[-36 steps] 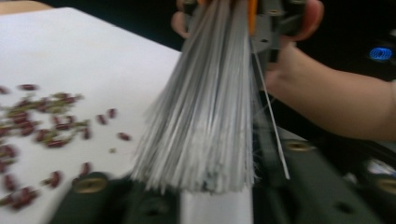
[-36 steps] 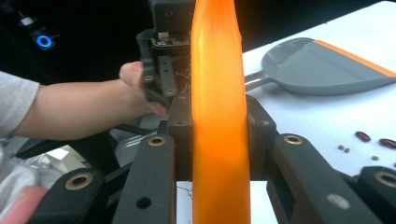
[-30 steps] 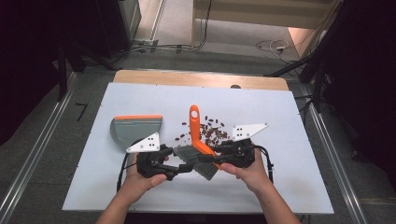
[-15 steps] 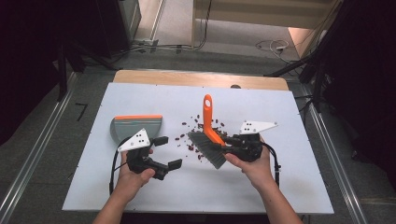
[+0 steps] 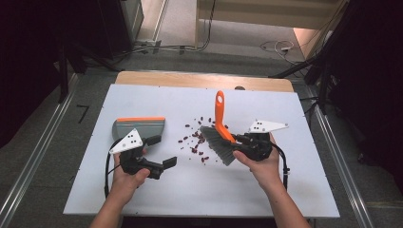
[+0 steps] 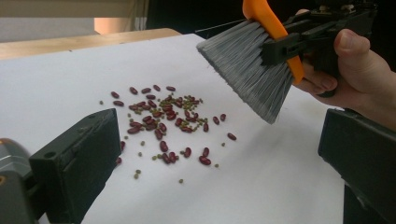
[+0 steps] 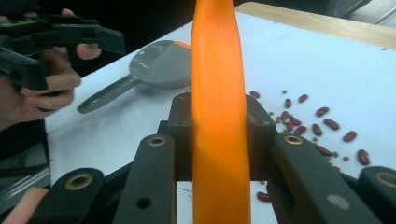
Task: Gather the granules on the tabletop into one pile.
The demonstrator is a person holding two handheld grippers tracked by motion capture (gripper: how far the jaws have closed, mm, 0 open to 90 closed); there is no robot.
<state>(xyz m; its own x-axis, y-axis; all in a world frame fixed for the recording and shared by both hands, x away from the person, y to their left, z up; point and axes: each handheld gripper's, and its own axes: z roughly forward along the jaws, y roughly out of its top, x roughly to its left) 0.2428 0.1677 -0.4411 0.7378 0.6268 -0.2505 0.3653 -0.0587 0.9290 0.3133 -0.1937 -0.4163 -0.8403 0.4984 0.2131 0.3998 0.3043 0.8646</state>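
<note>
1. Two tools are held over a white counter [image 5: 285,190], one in each hand of a person.
2. The right tool [image 5: 240,142] is clamped on the orange handle of a brush [image 5: 219,130]; in the right gripper view the handle is seen pinched between the two black jaws.
3. The brush is held tilted, its grey bristles [image 6: 252,70] pointing down and toward the person's left, lifted just off the counter beside the spill.
4. A scatter of red beans [image 5: 197,140] and small green ones [image 6: 189,100] is spread on the counter between the two tools, just left of the bristles.
5. The left tool [image 5: 161,152] is held with its jaws apart and nothing between them; in the left gripper view the beans are seen through the gap.
6. A grey dustpan [image 5: 142,127] with an orange edge is lying flat on the counter at the left, just beyond the left tool, well apart from the brush.
7. The dustpan's handle [image 7: 100,100] is seen pointing toward the left hand [image 5: 126,178].
</note>
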